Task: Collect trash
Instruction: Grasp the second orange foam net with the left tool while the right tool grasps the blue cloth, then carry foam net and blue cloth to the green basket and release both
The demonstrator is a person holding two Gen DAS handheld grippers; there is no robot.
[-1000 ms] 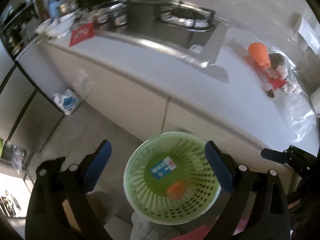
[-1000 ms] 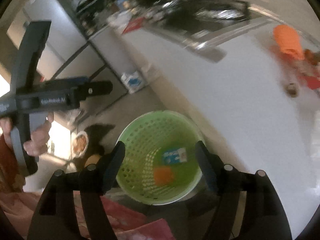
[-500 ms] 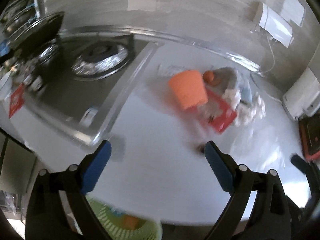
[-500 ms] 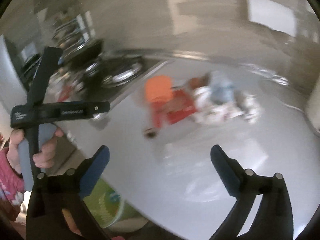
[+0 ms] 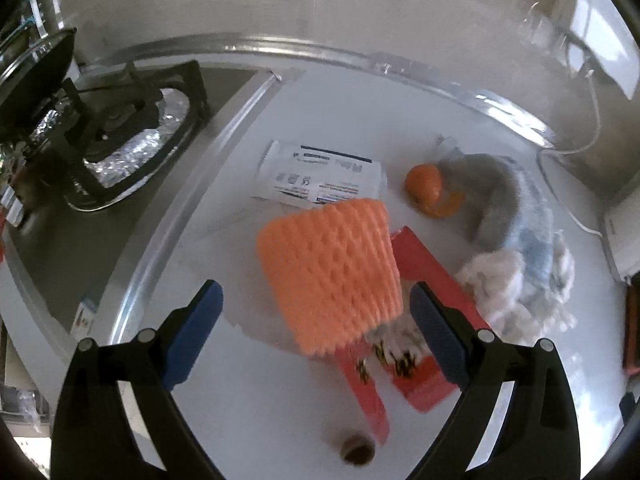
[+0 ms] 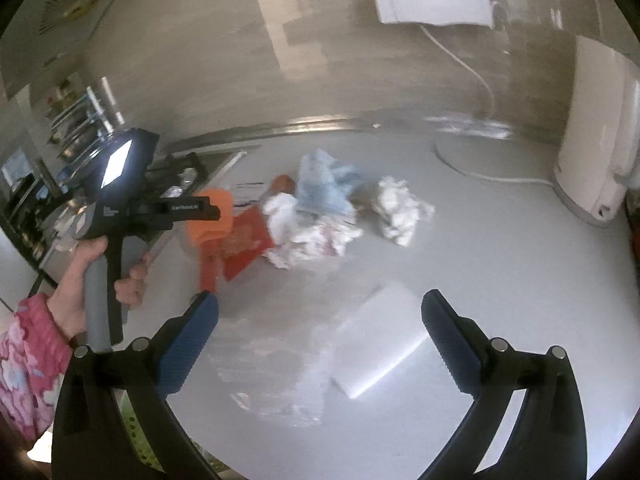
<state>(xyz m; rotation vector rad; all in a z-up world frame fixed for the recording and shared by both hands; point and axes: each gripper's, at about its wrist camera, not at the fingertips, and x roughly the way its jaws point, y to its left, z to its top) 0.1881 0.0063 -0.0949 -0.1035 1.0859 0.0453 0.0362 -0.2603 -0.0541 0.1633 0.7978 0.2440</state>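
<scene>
Trash lies on the white counter [image 5: 248, 380]. An orange foam fruit net [image 5: 332, 272] sits just ahead of my open, empty left gripper [image 5: 316, 320], between its fingers' line. Under it is a red wrapper [image 5: 424, 360]; behind are a white packet [image 5: 320, 176], orange peel [image 5: 428, 188], a grey-blue cloth [image 5: 504, 208] and crumpled tissue [image 5: 512, 292]. A small brown cap [image 5: 356, 450] lies near. My right gripper [image 6: 320, 320] is open and empty above a clear plastic bag [image 6: 368, 356]. The right wrist view also shows the net [image 6: 216, 216], tissues [image 6: 400, 208] and the left gripper [image 6: 132, 212].
A gas stove with foil [image 5: 120, 140] is left of the trash, beyond a metal strip. A white appliance [image 6: 596, 140] and its cable [image 6: 480, 172] stand at the right by the wall. A sliver of the green basket [image 6: 132, 432] shows below the counter edge.
Both grippers have risen from over the green basket on the floor to the counter and closed in on the trash pile. The left one now faces the orange foam net.
</scene>
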